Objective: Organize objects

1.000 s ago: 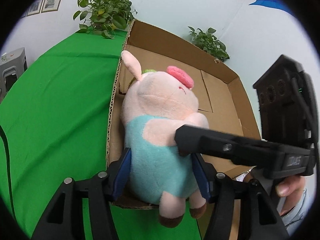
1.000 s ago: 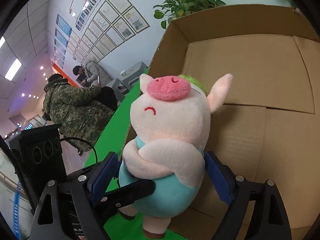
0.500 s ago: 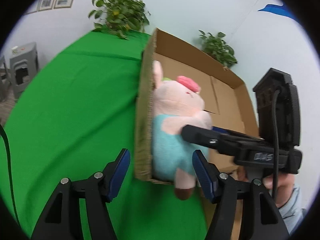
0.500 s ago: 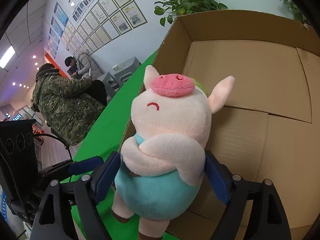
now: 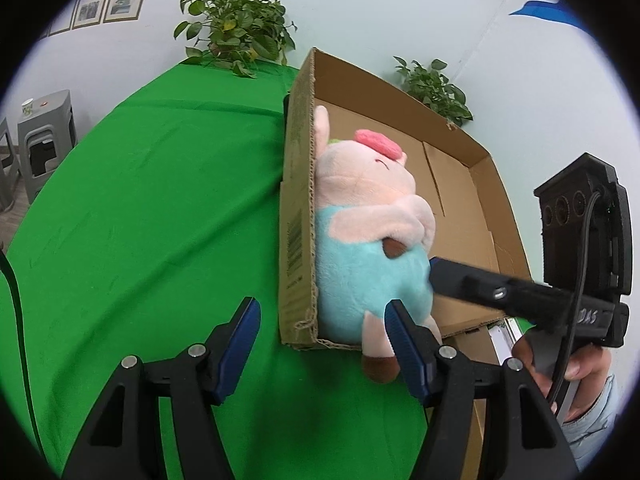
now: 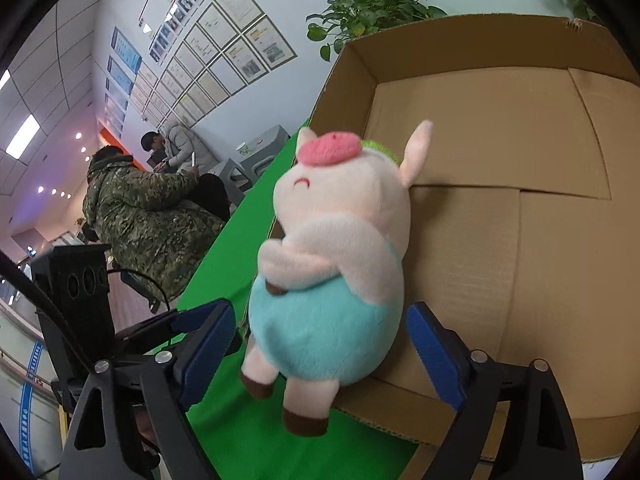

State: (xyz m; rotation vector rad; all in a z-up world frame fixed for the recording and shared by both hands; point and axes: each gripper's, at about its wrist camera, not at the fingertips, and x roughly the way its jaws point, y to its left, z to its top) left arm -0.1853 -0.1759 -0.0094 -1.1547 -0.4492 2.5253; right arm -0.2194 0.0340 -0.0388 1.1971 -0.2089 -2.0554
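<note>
A pink plush pig [image 5: 368, 236] in a light blue outfit lies in the near left corner of an open cardboard box [image 5: 296, 216], its feet sticking out over the front edge. It also shows in the right wrist view [image 6: 332, 264] between my fingers. My left gripper [image 5: 320, 344] is open and empty, straddling the box's left wall, just in front of the pig. My right gripper [image 6: 316, 356] is open, its pads a little apart from the pig's body; its finger [image 5: 480, 284] touches the pig's side in the left wrist view.
The box [image 6: 520, 240] lies on a green tablecloth [image 5: 140, 220]. Two potted plants [image 5: 236, 40] stand behind it by the wall. Grey stools [image 5: 44, 136] stand at far left. People [image 6: 152, 216] sit beyond the table's left side.
My left gripper let go of the pig and drew back to the left. My right gripper opened off the pig. The pig settled lower into the box corner.
</note>
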